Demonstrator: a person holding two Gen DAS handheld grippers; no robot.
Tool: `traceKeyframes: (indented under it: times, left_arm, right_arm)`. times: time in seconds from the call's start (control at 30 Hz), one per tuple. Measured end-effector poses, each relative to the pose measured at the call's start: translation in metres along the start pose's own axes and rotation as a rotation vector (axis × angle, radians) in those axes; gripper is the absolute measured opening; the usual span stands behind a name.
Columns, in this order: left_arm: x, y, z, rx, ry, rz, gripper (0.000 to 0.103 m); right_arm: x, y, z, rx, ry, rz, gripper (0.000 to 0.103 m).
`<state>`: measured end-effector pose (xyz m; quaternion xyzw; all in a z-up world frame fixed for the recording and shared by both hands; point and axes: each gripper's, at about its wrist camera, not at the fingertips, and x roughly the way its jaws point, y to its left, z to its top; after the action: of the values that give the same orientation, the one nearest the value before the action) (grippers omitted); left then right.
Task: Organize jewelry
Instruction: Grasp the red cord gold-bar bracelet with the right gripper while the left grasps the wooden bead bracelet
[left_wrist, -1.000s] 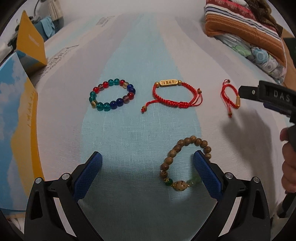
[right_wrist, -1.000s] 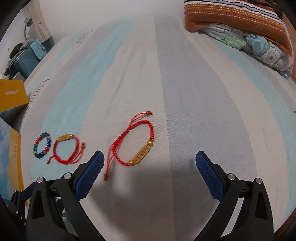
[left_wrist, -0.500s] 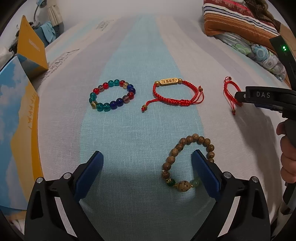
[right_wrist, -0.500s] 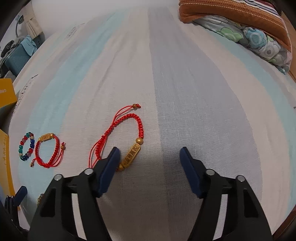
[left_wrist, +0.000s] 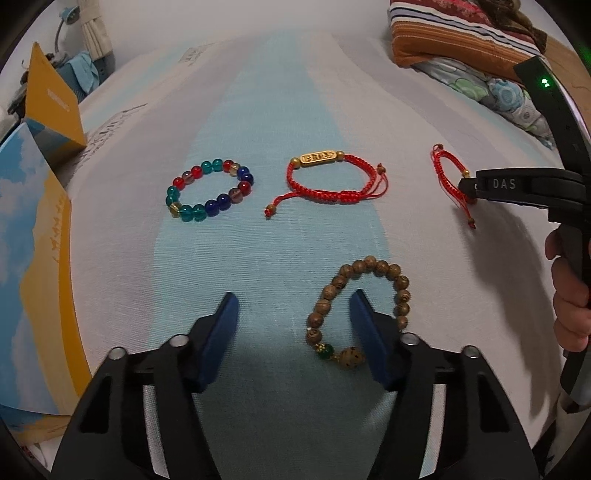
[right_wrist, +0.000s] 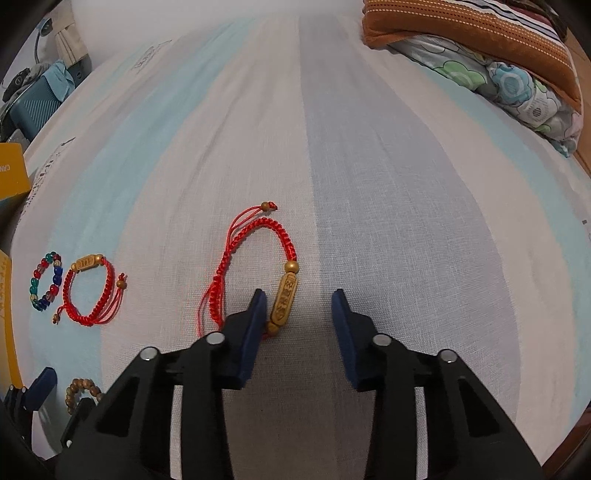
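Box: a yellow and sky-blue box (left_wrist: 33, 258) lies along the left edge of the striped bedsheet (left_wrist: 258, 92).
Glass bracelet: a ring of red, teal and blue beads (left_wrist: 209, 191) lies flat on the sheet, left of the others.
Middle red bracelet: a red cord bracelet with a gold bar (left_wrist: 328, 180) lies just right of the glass one, apart from it.
Left gripper: the left gripper (left_wrist: 293, 326) points down at the sheet, its jaws closing; the left side of the wooden bracelet (left_wrist: 360, 310) lies between them, and the right finger stands inside the loop. The pads do not press on the beads yet.
Right red bracelet: a second red cord bracelet (right_wrist: 258, 266) lies farther right on a pale stripe.
Right gripper: the right gripper (right_wrist: 299, 321), held in a hand (left_wrist: 569, 291), has its jaws closing around the gold bar, which sits against the left pad; not clamped.
Pillows: striped and flowered pillows (right_wrist: 498, 62) lie at the far right.
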<state>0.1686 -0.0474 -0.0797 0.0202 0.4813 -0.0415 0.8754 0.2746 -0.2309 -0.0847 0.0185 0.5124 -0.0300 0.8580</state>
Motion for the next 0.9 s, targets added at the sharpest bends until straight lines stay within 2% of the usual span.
traceKeyframes:
  times: [0.23, 0.33, 0.43, 0.9]
  left_arm:
    - [-0.002, -0.003, -0.001, 0.013, 0.005, -0.025, 0.04]
    - [-0.002, -0.003, -0.001, 0.018, 0.011, -0.029, 0.028]
    - [-0.002, -0.003, -0.001, 0.019, 0.02, -0.029, 0.01]
    - [-0.011, 0.003, 0.001, -0.001, 0.012, -0.052, 0.008]
  right_arm:
    - [0.0, 0.0, -0.002, 0.006, 0.0, -0.008, 0.017]
    - [0.001, -0.002, -0.001, 0.012, 0.001, -0.007, 0.012]
    - [0.0, -0.002, -0.001, 0.012, 0.001, -0.004, 0.008]
    - [-0.008, -0.009, -0.002, 0.036, -0.027, 0.005, 0.007]
